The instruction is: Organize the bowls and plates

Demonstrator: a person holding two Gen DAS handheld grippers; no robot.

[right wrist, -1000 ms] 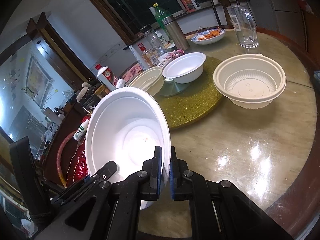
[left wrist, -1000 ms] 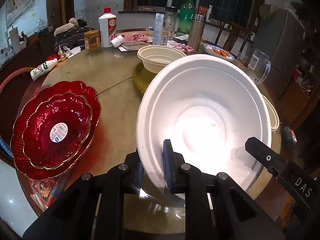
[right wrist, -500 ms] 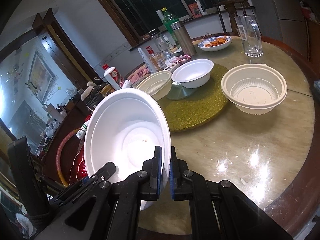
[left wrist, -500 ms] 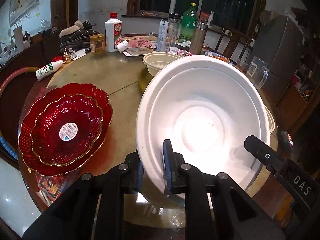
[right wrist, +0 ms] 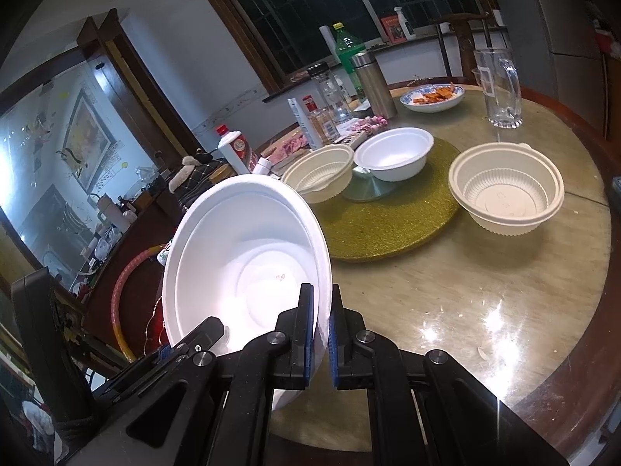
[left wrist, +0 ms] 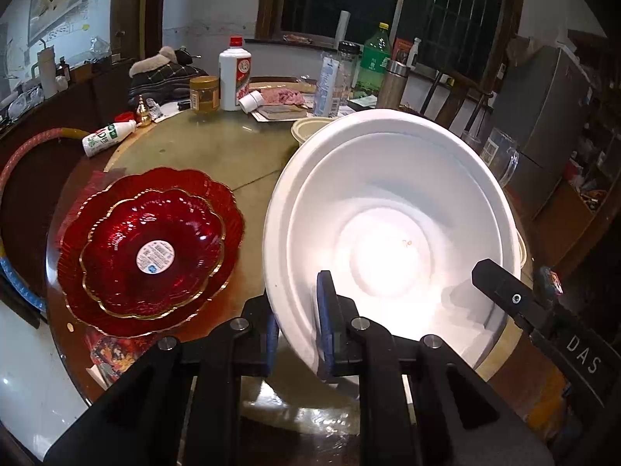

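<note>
A large white bowl (left wrist: 388, 213) with a stepped rim hangs tilted above the round table (right wrist: 446, 291). My left gripper (left wrist: 297, 310) is shut on its near left rim, one pad inside and one outside. My right gripper (right wrist: 320, 318) is shut on the opposite rim of the same bowl (right wrist: 248, 240). One of the right gripper's fingers (left wrist: 500, 291) shows at the bowl's right edge in the left wrist view. To the left, a small red scalloped plate (left wrist: 151, 240) lies stacked on a larger red plate (left wrist: 209, 190).
A gold round mat (right wrist: 388, 229) carries a cream bowl (right wrist: 318, 171) and a small white bowl (right wrist: 392, 155). Another cream bowl (right wrist: 504, 194) sits at its right. A glass pitcher (right wrist: 500, 89), a dish of food (right wrist: 432, 97) and several bottles crowd the far side.
Both grippers have risen and drawn back with the bowl still clamped between them. More of the table and the whole red plate stack now show below.
</note>
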